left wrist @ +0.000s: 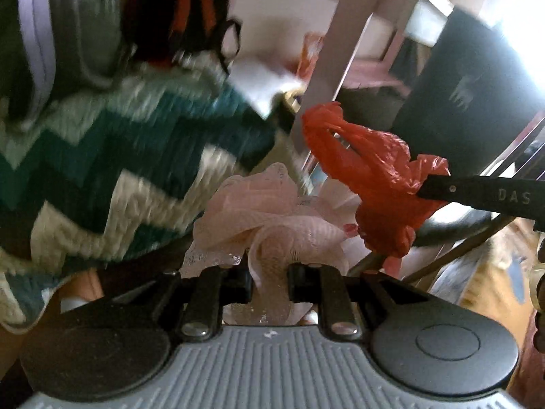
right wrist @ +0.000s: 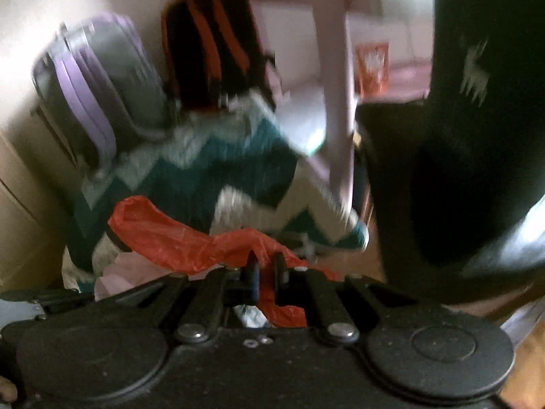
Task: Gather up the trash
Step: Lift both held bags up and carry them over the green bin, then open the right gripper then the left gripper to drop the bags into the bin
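Note:
My left gripper (left wrist: pixel 270 283) is shut on a pale pink mesh net bag (left wrist: pixel 269 211), which bunches up in front of its fingers. My right gripper (right wrist: pixel 267 269) is shut on a crumpled red plastic bag (right wrist: pixel 177 235). In the left wrist view the red plastic bag (left wrist: pixel 368 170) hangs from the right gripper's black finger (left wrist: pixel 477 192), which reaches in from the right, just above and right of the pink net. The pink net (right wrist: pixel 112 272) shows at lower left in the right wrist view.
A teal-and-white zigzag blanket (left wrist: pixel 112 156) lies left, with a grey-purple backpack (right wrist: pixel 102 92) and a black-orange bag (right wrist: pixel 211 44) behind. A pale table leg (right wrist: pixel 335 102) stands in the middle. A dark bin (right wrist: pixel 477 119) is on the right. Wooden floor (right wrist: pixel 354 259) lies below.

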Motion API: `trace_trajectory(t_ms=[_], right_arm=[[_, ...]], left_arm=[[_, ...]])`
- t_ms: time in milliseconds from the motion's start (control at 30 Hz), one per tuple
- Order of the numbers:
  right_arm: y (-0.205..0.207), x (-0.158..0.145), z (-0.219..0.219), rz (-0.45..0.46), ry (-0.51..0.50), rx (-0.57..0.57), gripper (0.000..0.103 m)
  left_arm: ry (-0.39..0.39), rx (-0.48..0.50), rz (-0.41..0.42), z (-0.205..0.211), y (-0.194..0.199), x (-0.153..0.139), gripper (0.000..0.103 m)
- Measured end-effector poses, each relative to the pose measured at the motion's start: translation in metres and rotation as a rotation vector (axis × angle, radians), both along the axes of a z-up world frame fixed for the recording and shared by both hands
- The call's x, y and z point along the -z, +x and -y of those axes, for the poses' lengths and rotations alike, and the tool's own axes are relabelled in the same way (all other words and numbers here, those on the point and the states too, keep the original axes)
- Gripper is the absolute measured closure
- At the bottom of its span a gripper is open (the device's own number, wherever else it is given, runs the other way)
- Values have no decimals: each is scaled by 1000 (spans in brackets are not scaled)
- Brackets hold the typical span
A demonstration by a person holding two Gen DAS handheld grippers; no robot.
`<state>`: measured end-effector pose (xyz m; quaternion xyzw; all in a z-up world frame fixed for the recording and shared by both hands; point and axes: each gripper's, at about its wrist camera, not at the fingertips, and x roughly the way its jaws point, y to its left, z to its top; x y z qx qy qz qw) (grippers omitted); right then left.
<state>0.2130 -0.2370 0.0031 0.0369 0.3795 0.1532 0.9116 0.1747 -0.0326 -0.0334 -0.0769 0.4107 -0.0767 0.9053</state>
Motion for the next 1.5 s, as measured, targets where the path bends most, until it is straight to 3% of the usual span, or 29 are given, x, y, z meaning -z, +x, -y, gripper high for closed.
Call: trace_trajectory(t_ms=[267,500,833,1133,1500], right_arm=[[-7,-79,39,197,-30,26,97],[-5,-139,76,338,-43,84,97],[22,-210,152,460,-28,247,97],[62,-218,226,445,22,387,97],[109,-173,293,318,87,481,97]], left_arm=[[4,67,159,43,15,-84,85],[54,162,305,99,36,-156,85],[39,272,391,187,78,-228,85],[62,346,432,273,122,-254,85],[98,408,388,341,166,-219,85]])
